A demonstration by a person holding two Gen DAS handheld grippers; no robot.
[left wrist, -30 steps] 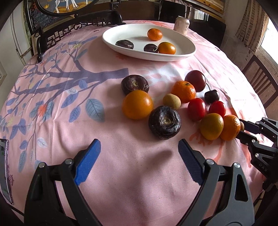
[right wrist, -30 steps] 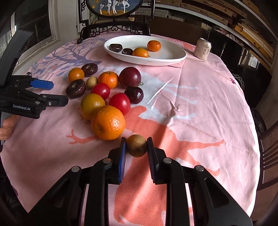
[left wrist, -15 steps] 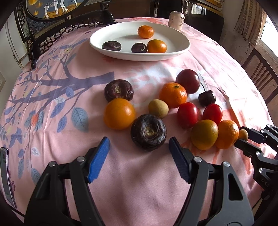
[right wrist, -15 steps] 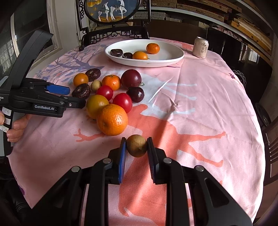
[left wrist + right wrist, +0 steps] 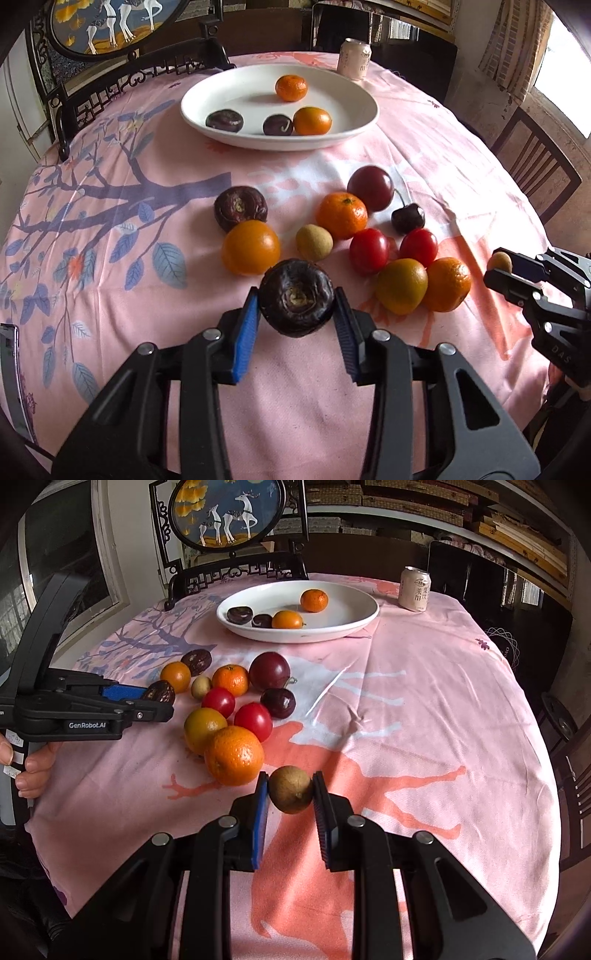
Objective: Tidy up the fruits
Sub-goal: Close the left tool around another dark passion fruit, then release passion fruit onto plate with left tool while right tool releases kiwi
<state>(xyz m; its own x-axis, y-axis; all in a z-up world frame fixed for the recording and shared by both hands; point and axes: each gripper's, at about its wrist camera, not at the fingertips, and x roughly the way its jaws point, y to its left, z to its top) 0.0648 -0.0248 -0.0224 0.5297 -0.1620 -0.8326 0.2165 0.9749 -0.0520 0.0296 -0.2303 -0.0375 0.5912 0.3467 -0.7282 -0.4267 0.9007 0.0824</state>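
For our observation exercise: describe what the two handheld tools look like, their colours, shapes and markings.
Both the left tool and the right tool are matte black, angular frames with silver pivot bolts and two fingers carrying flat blue pads. White "GenRobot.AI" lettering marks the left one's side.

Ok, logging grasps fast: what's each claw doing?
Left claw: shut on dark wrinkled fruit.
Right claw: shut on small brown fruit.

We see a round tabletop [image 5: 424, 709] with a pink cloth, dark wooden chairs [image 5: 535, 173] around, and a bright window [image 5: 565, 66].
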